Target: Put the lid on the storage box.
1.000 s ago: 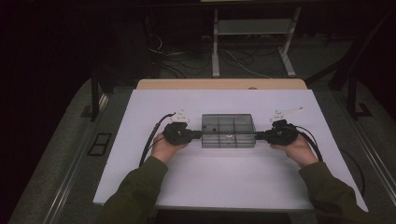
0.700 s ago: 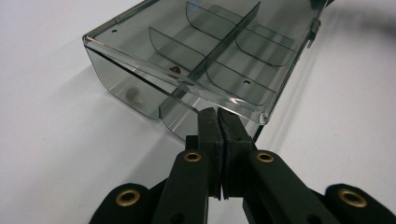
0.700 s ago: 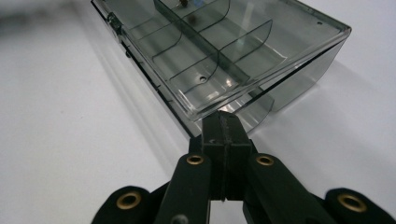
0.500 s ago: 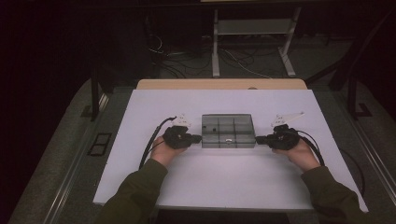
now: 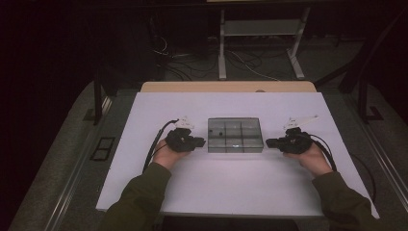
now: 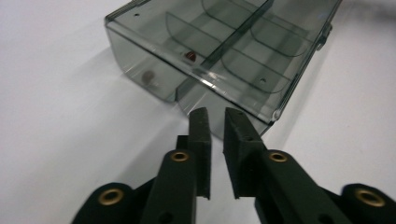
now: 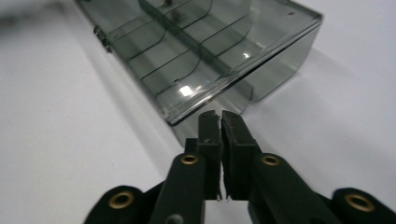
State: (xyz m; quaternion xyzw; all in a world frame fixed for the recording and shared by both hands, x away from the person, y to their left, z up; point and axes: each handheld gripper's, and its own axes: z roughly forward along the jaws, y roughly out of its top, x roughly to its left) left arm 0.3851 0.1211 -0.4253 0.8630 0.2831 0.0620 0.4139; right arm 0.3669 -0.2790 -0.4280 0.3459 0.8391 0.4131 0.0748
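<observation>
I hold one pair of tongs in each hand, and the smoky clear compartment box (image 5: 235,135) sits on the white tabletop (image 5: 144,183) directly between them, shut, with its short ends facing my two tips. My left tongs (image 5: 201,142) lie just off the box's left end. In the left gripper view (image 6: 215,122) their jaws have just been opening and now stand slightly apart, with nothing between them; the box's end tab is just ahead of the tips, not pinched. My right tongs (image 5: 269,143) sit a little clear of the right end. In the right gripper view (image 7: 219,119) those jaws have also just been easing open, though only a thin slit shows, and nothing is caught in it.

By my reading, the box is set down flat and square and both ends are released. What is left, if anything, is to draw both hands away or take a fresh hold; I cannot tell which.

Count: one box, divided into six compartments, three along by two across. I can make out at least two small dark bits (image 6: 190,56) inside, in the compartments nearest my left tongs.
</observation>
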